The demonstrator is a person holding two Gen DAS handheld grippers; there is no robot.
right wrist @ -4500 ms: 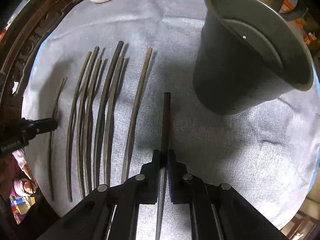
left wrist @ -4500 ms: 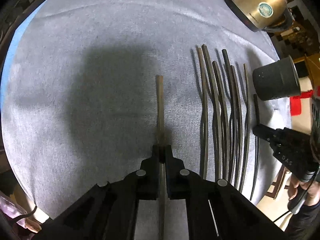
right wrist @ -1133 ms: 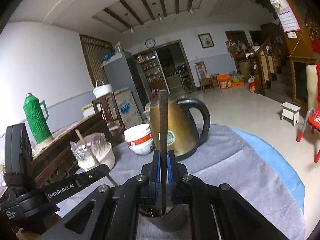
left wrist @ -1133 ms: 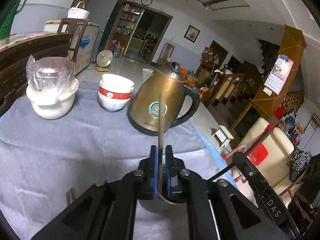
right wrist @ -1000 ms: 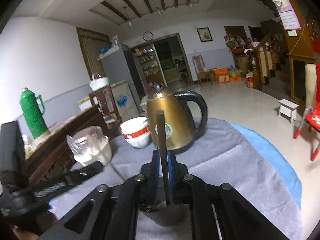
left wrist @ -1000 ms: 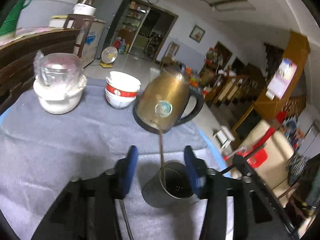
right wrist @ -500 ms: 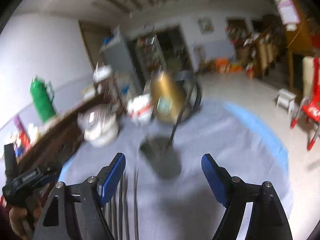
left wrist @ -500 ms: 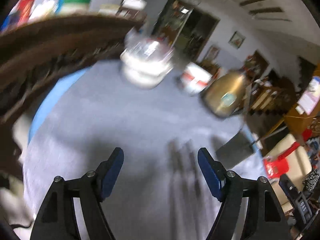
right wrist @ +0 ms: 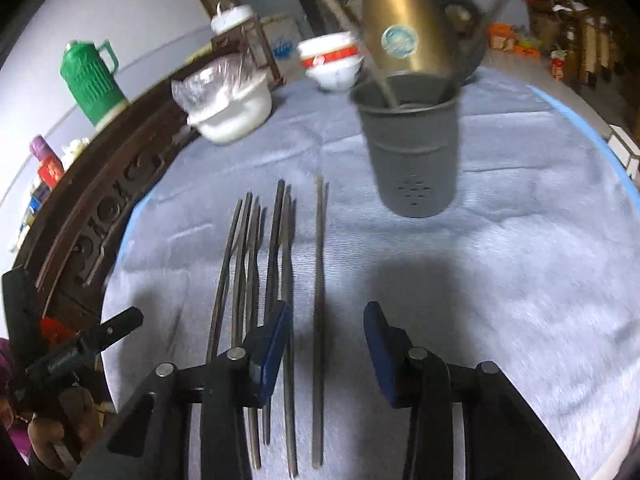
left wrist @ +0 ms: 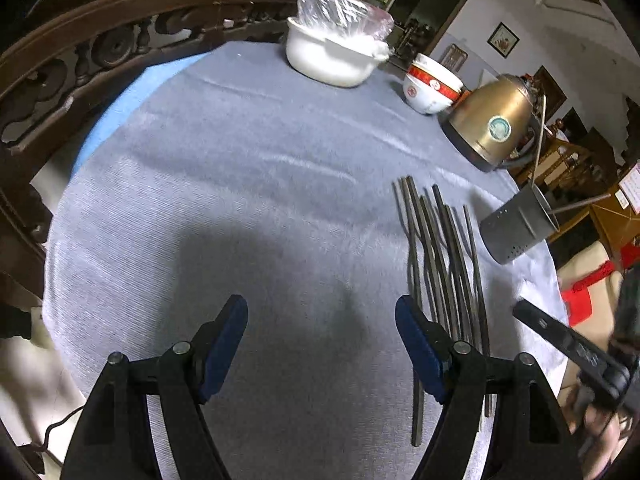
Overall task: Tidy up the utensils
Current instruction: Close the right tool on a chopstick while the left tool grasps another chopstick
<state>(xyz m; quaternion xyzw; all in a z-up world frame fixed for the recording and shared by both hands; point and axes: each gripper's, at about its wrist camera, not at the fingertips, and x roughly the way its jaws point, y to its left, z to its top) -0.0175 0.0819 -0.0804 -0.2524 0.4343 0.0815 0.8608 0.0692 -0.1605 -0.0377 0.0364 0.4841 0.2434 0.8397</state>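
Your left tongs (left wrist: 322, 340) hang spread wide with nothing between the blue pads, above a bare stretch of the grey cloth (left wrist: 248, 184) that covers the round worktop. Your right tongs (right wrist: 326, 344) are likewise released and empty, their gap sitting over one lone chopstick (right wrist: 319, 320) that lies flat on the cloth, apart from the rest. The main bundle of dark chopsticks (right wrist: 260, 272) lies just to the left of that single stick, roughly parallel and overlapping one another, and the left finger of your right tongs covers their near ends. In the left wrist view the same bundle (left wrist: 440, 256) lies toward the worktop's right edge. The grey perforated holder cup (right wrist: 412, 148) stands on the cloth beyond the sticks, and two sticks (left wrist: 538, 140) lean out of it; in the right wrist view motion blur makes that count hard to confirm. Along the far edge stand a brass-coloured kettle (left wrist: 492, 128), stacked red-banded bowls (left wrist: 430, 88) and a white pot covered in plastic film (left wrist: 336, 52). A green flask (right wrist: 92, 80) stands on the carved wooden furniture past the worktop's left edge.
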